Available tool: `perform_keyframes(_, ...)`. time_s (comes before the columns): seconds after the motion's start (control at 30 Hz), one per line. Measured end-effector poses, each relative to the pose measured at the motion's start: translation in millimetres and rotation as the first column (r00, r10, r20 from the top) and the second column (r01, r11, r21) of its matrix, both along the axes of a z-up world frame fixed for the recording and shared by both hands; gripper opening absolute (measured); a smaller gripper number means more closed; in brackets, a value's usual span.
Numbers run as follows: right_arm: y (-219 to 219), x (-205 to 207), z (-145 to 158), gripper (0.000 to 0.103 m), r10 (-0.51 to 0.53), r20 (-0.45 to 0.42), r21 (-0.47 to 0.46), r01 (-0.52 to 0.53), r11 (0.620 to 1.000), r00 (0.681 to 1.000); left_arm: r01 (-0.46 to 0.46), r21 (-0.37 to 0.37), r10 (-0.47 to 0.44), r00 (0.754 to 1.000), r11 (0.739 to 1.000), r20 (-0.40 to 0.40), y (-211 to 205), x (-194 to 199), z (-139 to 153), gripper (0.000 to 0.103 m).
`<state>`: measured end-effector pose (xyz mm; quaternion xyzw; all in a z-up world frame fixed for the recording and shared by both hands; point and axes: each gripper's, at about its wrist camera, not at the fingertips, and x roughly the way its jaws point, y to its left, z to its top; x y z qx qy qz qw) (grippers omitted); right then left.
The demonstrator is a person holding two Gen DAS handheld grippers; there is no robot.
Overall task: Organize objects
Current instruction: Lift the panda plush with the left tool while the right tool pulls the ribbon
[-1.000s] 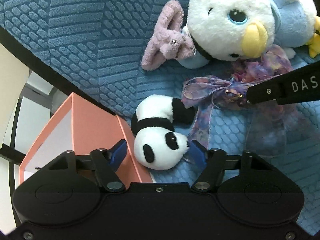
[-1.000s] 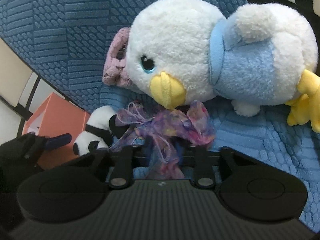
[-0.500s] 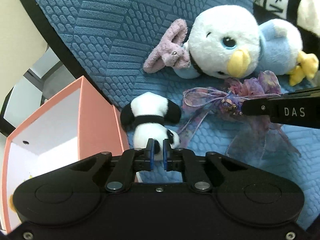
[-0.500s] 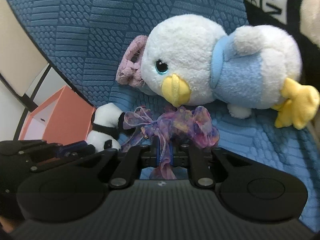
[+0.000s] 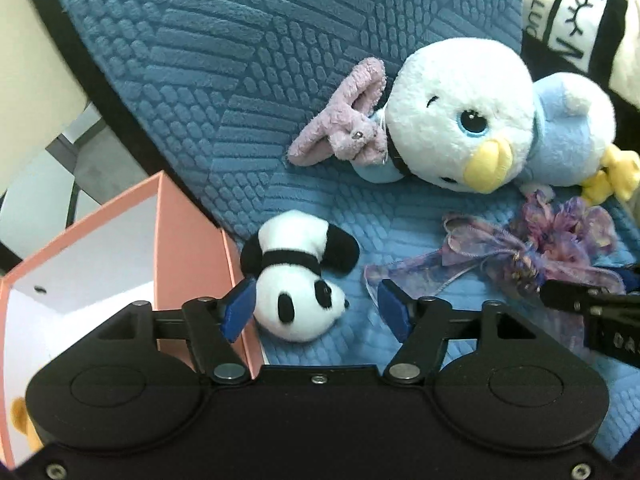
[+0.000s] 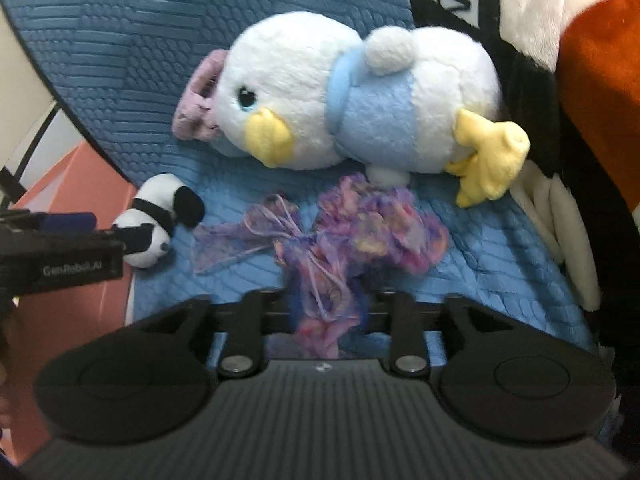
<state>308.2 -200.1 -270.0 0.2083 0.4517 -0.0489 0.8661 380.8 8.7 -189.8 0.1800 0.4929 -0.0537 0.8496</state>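
Beside the box (image 5: 192,240), left gripper (image 5: 318,308) has just opened around the panda (image 5: 298,300); only the right view shows right gripper (image 6: 326,312), just opening, astride the ribbon (image 6: 320,264).

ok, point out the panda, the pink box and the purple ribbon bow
panda (image 5: 298,302), left wrist view, on its white face
pink box (image 5: 192,256), left wrist view, on its near side wall
purple ribbon bow (image 6: 376,226), right wrist view, on the ruffled part

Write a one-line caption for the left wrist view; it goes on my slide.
Open left tongs straddle a small panda plush beside a pink box on a blue cushion.
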Motion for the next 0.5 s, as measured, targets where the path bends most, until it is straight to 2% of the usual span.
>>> perform_keyframes(0.07, -0.1, 3.3, -0.4, 0.062, 0.008, -0.003, -0.017, -0.008, 1.000, 1.000, 0.003, 0.018, -0.003, 1.000, 1.000, -0.019, -3.8, 9.3, -6.5, 0.073)
perform_keyframes(0.13, -0.2, 5.5, -1.8, 0.062, 0.011, -0.012, -0.033, -0.012, 0.999, 1.000, -0.006, 0.040, 0.007, 0.999, 0.999, -0.038, -6.1, 17.8, -14.4, 0.081)
perform_keyframes(0.3, 5.5, 14.8, -3.0, 0.063, 0.049, -0.024, -0.080, -0.050, 0.995, 0.999, 0.023, 0.144, -0.013, 0.998, 0.989, -0.068, -14.0, 27.8, -35.7, 0.081)
perform_keyframes(0.4, 8.7, 21.5, -4.7, 0.063, 0.072, -0.023, -0.075, -0.074, 0.994, 0.997, 0.026, 0.164, -0.009, 0.995, 0.986, -0.103, -15.0, 30.9, -46.9, 0.077)
perform_keyframes(0.47, 11.1, 26.1, -7.6, 0.062, 0.077, -0.033, -0.083, -0.079, 0.993, 0.997, 0.051, 0.219, -0.030, 0.995, 0.974, -0.100, -16.3, 30.1, -54.8, 0.070)
perform_keyframes(0.5, 11.9, 27.8, -8.7, 0.062, 0.080, -0.038, -0.085, -0.083, 0.993, 0.996, 0.053, 0.238, -0.029, 0.994, 0.970, -0.104, -16.1, 30.4, -58.6, 0.063)
